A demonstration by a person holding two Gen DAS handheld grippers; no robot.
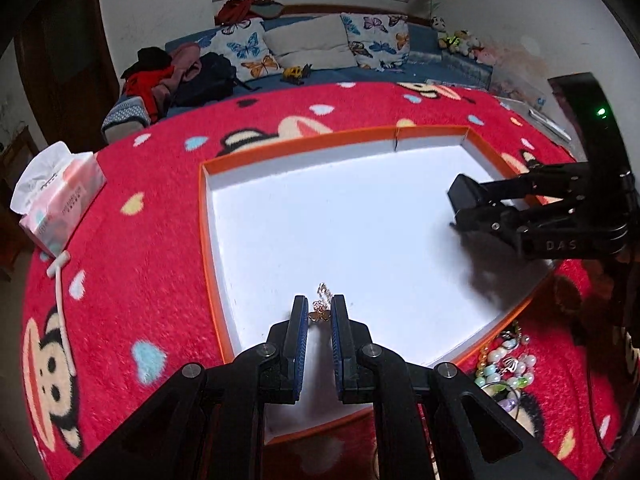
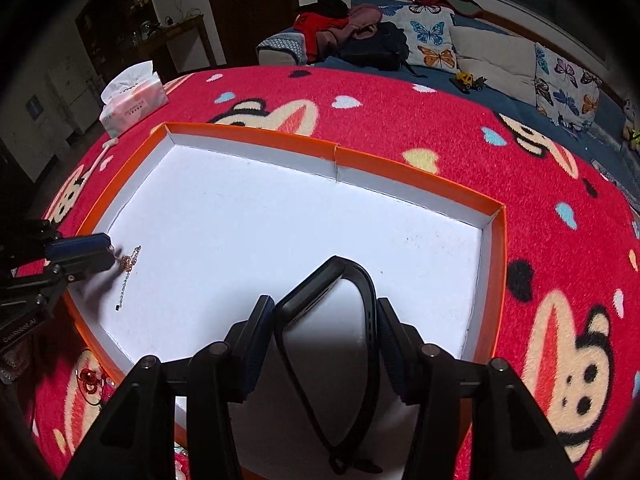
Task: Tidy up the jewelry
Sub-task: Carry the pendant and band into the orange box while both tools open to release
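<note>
- The left gripper (image 1: 320,312) hangs over the near edge of the orange-rimmed tray (image 1: 280,148), its jaws drawn narrow on a small gold chain with a butterfly charm (image 1: 320,314).
- The charm sits right between the blue pads near their tips; a short silvery stretch of chain pokes out just past them, toward the far side.
- In the right wrist view the same chain (image 2: 129,264) trails from the left gripper's (image 2: 109,254) tips at the tray's left side and lies stretched along the white floor of the tray (image 2: 494,240), a dark end piece at its near end.
- The right gripper (image 2: 324,320) holds a black wristband (image 2: 370,288); the looped strap is pressed between the jaws, which stand moderately apart around it, the loop's top arching beyond the tips and its tail hanging down toward the camera.
- From the left wrist view the right gripper (image 1: 460,210) reaches in over the tray's right side, just above the white floor.
- A heap of beaded bracelets (image 1: 506,364) lies on the red cartoon blanket (image 1: 140,280), just beside the tray's near right corner.
- A tissue pack (image 1: 60,200) sits on the blanket, well apart to the far left.
</note>
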